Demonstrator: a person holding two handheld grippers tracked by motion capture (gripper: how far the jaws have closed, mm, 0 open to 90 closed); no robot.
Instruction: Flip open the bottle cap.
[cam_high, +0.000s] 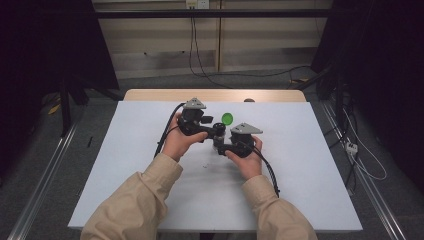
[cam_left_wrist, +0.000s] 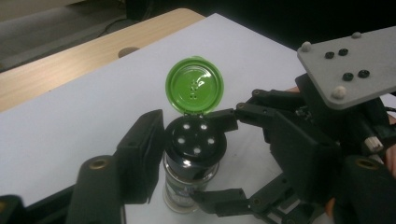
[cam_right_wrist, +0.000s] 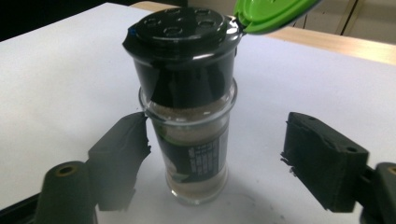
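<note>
Both grippers stand open around the jar (cam_right_wrist: 191, 135). Left gripper (cam_left_wrist: 184, 154) has its jaws apart at the black cap (cam_left_wrist: 195, 140), one pad just beside it. Right gripper (cam_right_wrist: 215, 158) has one pad at the glass and the other well clear. Upright mid-table (cam_high: 150, 200), the jar has its green lid (cam_left_wrist: 194, 86) flipped up.

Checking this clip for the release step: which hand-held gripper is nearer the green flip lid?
Left. The left hand-held gripper flanks the jar's black cap, just under the raised green flip lid. The right hand-held gripper sits lower, either side of the glass body.
</note>
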